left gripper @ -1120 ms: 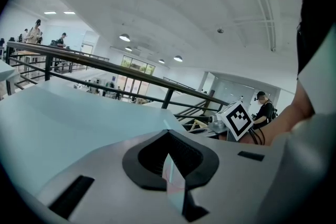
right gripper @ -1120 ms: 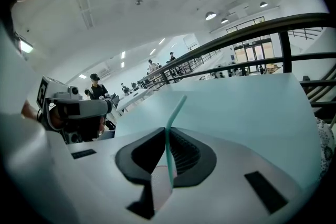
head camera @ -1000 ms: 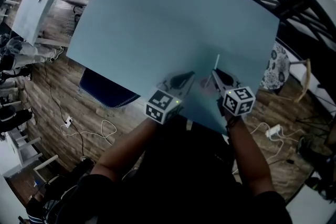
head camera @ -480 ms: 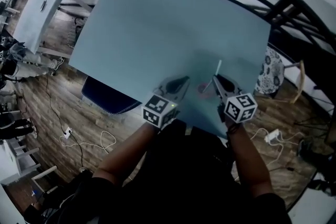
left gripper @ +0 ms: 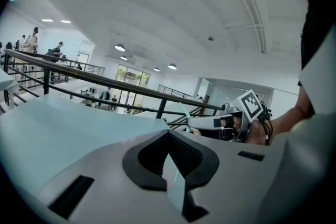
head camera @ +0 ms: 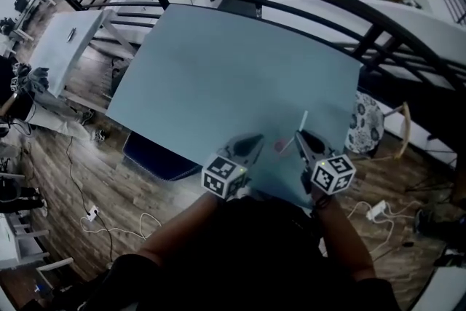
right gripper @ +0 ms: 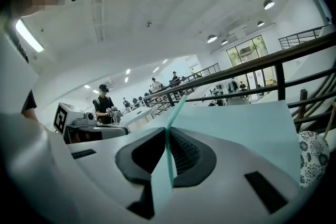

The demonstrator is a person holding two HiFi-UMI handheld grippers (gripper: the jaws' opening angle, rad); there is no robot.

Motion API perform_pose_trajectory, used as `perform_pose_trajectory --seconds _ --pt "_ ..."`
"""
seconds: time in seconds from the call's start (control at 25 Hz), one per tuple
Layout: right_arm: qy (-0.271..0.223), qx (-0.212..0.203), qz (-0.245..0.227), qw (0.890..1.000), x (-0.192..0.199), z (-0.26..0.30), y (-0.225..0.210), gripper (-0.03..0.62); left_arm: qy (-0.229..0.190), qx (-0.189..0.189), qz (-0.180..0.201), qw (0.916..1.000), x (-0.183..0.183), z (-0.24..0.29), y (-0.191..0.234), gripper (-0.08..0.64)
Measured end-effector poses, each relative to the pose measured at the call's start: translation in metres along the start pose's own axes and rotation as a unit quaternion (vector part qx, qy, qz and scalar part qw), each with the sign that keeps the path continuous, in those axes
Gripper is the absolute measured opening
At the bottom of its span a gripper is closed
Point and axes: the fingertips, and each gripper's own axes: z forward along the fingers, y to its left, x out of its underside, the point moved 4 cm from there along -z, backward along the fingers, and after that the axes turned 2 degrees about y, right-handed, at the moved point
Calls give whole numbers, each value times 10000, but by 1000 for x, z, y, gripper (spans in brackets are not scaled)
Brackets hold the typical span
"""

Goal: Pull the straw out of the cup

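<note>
The right hand-held gripper (head camera: 301, 137) is closed narrow on the pale straw (head camera: 303, 120), which sticks up past its jaws. The left hand-held gripper (head camera: 255, 141) seems pinched on the clear cup (head camera: 280, 146), just beside the right one's tip. The straw looks light, slick and crushable, so it is best gripped mid-shaft and gently.

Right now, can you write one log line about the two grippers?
left gripper: shut on cup | right gripper: shut on straw | place: over table's near edge
</note>
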Motion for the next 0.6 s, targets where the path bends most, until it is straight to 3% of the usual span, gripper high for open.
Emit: perform_pose_trajectory --seconds 0.32,0.6 --pt "-246 109 -96 9996 -6 -13 35 38 -88 305 148 9994 -2 -21 -14 12" --pt "-351 270 -73 9990 1 -25 62 38 -45 677 -98 9976 14 -19 -26 12"
